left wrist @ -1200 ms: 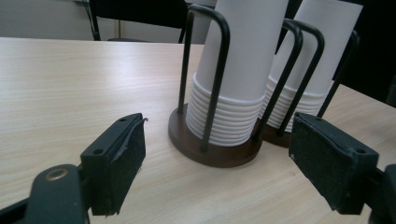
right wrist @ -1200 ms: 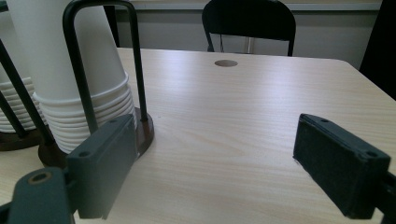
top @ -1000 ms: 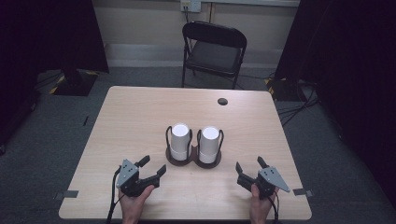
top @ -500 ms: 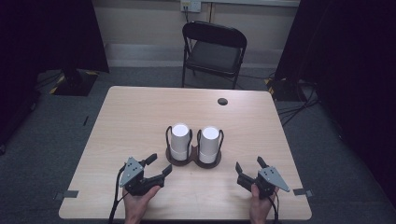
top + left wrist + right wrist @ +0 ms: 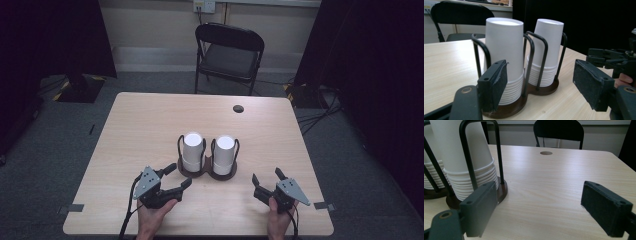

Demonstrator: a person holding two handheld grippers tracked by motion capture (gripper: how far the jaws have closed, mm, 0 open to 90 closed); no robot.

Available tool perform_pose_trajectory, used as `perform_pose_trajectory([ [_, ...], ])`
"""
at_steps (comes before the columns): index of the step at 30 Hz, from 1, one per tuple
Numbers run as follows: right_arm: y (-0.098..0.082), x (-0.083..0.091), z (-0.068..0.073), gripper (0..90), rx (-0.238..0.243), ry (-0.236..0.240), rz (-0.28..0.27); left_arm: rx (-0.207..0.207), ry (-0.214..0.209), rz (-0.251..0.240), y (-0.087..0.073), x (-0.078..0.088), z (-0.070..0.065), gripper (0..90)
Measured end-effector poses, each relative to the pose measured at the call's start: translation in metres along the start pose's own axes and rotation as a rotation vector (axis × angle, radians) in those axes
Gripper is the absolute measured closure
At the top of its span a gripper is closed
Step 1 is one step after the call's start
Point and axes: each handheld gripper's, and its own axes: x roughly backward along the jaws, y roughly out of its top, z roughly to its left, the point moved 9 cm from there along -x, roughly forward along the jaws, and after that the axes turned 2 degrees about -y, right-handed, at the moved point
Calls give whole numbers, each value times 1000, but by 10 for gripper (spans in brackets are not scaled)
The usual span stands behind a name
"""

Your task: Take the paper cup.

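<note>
A light wooden table [image 5: 150, 130] seen from above, with a person's two hands reaching in from the near edge. On the left, the left hand [image 5: 152, 215] rests on the table near the front edge, palm wrapped around the left gripper [image 5: 179, 176], which is turned to point forward and to the right, towards the cup holder. Its jaws stand wide apart with nothing between them; in the left gripper view the near stack of cups sits just beyond the left jaw.

In the middle of the table stands a dark wire cup holder [image 5: 207, 171] with two round bays. Each bay holds an upside-down stack of white paper cups: the left stack [image 5: 192, 150] and the right stack [image 5: 224, 154], side by side and upright.

On the right, the right hand [image 5: 279, 220] grips the right gripper [image 5: 267, 177], pointing forward and slightly left, clear of the holder. Its jaws are also spread wide and empty.

Behind the table stands a black folding chair [image 5: 227, 55].
</note>
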Motion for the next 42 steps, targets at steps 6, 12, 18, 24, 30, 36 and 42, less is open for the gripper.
perform_pose_trajectory([
  [6,0,0,0,129,0,3,1,-26,-29,10,6,-7,-9,301],
  [12,0,0,0,129,0,5,1,-51,-51,15,12,-12,-18,304],
  [18,0,0,1,130,0,8,0,-56,-76,22,16,-18,-24,314],
  [24,0,0,1,130,1,10,2,-66,-109,7,24,-24,-28,323],
  [30,0,0,1,130,-1,13,3,-78,-121,10,31,-31,-30,310],
  [36,0,0,1,130,1,14,4,-99,-121,32,34,-40,-32,284],
  [42,0,0,1,130,1,16,4,-86,-156,48,38,-50,-33,318],
])
